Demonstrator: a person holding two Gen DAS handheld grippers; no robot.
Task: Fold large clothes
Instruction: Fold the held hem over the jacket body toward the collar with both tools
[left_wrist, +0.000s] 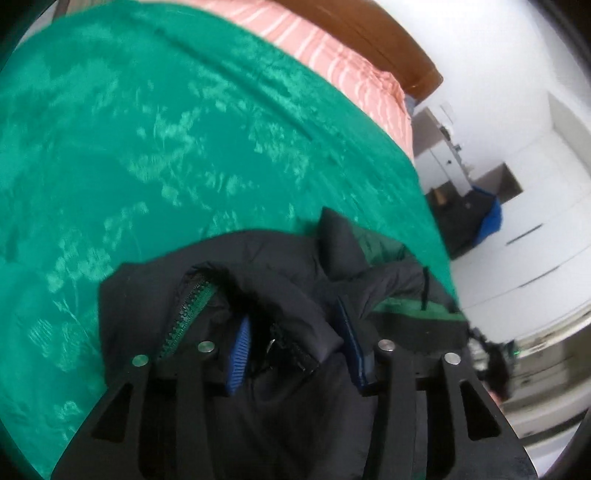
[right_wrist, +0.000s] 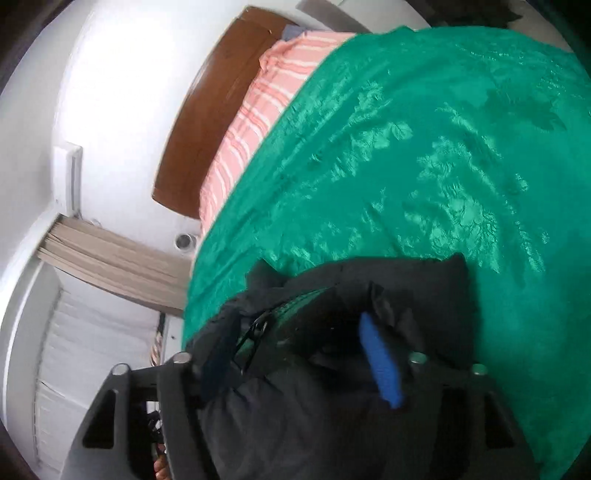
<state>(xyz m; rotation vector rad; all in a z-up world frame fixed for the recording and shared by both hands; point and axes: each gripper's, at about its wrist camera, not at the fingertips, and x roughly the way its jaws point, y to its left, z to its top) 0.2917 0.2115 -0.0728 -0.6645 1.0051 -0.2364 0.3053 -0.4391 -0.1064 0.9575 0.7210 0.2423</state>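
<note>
A black padded jacket (left_wrist: 280, 273) with a green zipper and green lining is bunched between the blue pads of my left gripper (left_wrist: 295, 354), which is shut on it above the green bedspread (left_wrist: 147, 147). In the right wrist view the same black jacket (right_wrist: 369, 288) is bunched between the pads of my right gripper (right_wrist: 303, 354), also shut on it. One blue pad (right_wrist: 380, 362) shows clearly; the other is half hidden by fabric. Both grippers hold the jacket near the foot of the bed.
The bed has a shiny green patterned bedspread (right_wrist: 424, 166), a pink striped pillow (left_wrist: 332, 48) and a brown wooden headboard (right_wrist: 207, 110). White wardrobe doors (left_wrist: 535, 240) and a dark pile with a blue item (left_wrist: 487, 218) stand to the left gripper's right. Beige curtain (right_wrist: 110, 258) hangs left.
</note>
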